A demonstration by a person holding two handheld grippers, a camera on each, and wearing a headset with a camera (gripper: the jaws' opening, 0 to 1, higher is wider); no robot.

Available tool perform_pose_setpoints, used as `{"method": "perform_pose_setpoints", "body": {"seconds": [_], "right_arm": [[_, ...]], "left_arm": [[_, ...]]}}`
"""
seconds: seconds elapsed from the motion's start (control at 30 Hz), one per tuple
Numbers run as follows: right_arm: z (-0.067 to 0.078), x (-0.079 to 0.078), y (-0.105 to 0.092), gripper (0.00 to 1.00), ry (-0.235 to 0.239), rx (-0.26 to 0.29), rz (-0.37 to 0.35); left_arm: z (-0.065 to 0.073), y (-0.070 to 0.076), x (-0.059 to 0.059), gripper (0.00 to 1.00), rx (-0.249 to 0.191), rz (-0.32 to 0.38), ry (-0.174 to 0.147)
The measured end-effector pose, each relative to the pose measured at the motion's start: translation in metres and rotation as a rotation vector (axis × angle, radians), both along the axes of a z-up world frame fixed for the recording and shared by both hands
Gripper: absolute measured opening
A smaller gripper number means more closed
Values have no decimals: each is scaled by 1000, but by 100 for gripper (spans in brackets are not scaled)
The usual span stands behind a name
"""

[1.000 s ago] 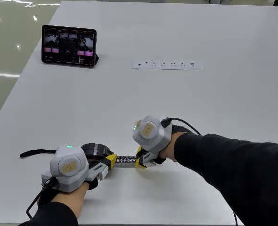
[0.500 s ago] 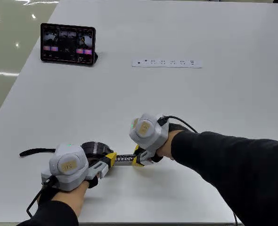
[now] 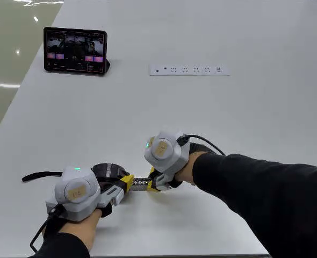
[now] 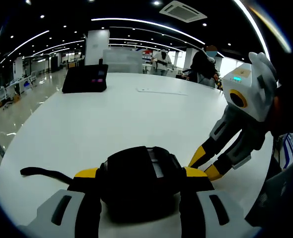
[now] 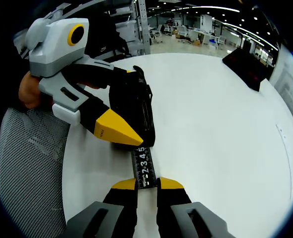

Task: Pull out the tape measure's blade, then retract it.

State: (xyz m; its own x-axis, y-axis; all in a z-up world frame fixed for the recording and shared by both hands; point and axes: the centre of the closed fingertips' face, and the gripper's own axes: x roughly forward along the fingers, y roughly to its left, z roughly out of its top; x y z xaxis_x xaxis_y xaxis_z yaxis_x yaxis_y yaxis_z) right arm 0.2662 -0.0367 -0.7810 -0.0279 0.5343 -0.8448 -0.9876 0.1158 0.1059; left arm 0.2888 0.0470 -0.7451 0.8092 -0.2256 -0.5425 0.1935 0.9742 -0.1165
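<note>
Between right gripper (image 5: 147, 184) jaws, blade (image 5: 143, 169) numerals show (head view blurs them).

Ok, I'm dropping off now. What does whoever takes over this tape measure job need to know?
Left tool: shut on the tape measure, holding it on the table.
Right tool: shut on the tip of the blade, close to the tape measure.
Done: the blade is out by a short stretch. That stretch has shortened over the last second, so the pull looks finished and retraction looks under way.
Left: ease the blade fully back in, then let go.
</note>
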Motion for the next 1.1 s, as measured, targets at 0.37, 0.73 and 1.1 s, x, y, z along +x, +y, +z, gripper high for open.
{"method": "perform_pose_setpoints", "body": {"seconds": [0.37,0.73,1.1], "right_arm": [[0,-1,11,11,-5,17,3],[1,-1,20,11,-15,38,21],[1,-2,28,11,-22,68,46]], "left_arm": [[0,1,0,59,-1,-1,0],[0,1,0,59,-6,1,1],[1,0,-1,59,-8,1,2]]}}
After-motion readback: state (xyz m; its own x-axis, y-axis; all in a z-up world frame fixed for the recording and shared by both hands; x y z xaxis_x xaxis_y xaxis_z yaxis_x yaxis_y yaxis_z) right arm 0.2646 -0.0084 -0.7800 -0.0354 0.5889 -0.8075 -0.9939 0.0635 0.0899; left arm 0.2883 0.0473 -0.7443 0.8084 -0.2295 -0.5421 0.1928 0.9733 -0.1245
